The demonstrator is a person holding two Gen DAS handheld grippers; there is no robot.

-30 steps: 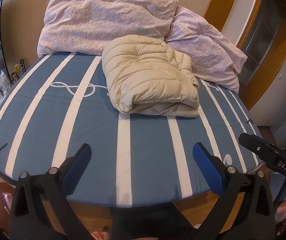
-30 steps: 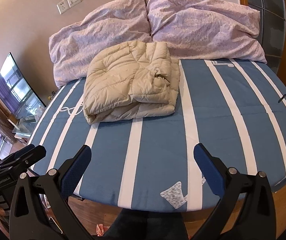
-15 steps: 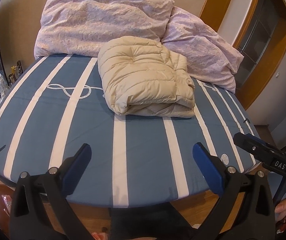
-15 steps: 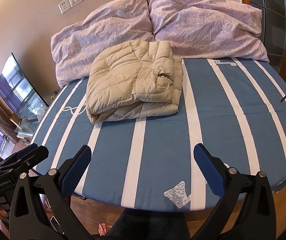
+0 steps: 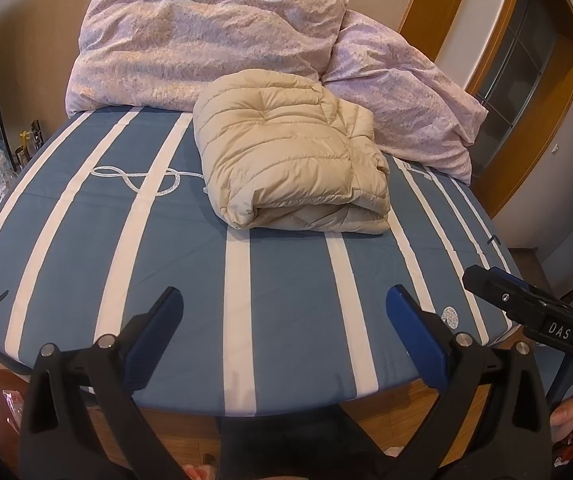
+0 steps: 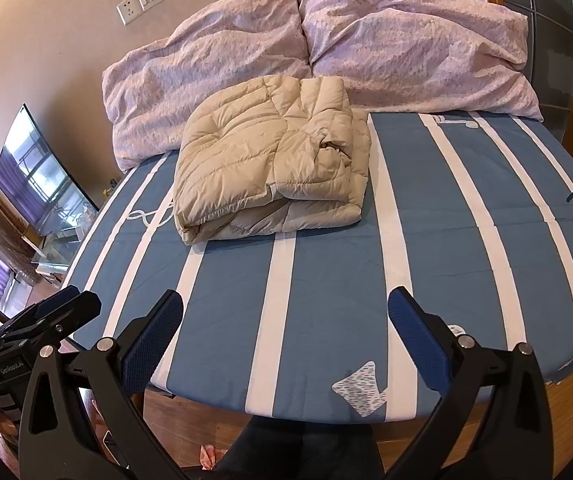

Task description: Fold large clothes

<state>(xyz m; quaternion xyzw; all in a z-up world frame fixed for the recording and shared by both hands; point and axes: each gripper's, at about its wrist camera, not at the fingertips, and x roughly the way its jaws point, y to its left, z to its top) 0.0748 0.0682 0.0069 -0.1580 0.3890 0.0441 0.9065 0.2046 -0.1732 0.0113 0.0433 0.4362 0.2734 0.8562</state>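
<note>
A folded beige puffer jacket (image 5: pixel 292 156) lies on the striped bed (image 5: pixel 190 272), apparently touching the pillows (image 6: pixel 326 52). The left gripper (image 5: pixel 284 320) and right gripper (image 6: pixel 285 320) hover wide open at the bed's near edge, holding nothing.

You see the beige puffer jacket (image 5: pixel 292 156) folded into a thick bundle, lying against the pillows (image 5: pixel 206 40).
</note>
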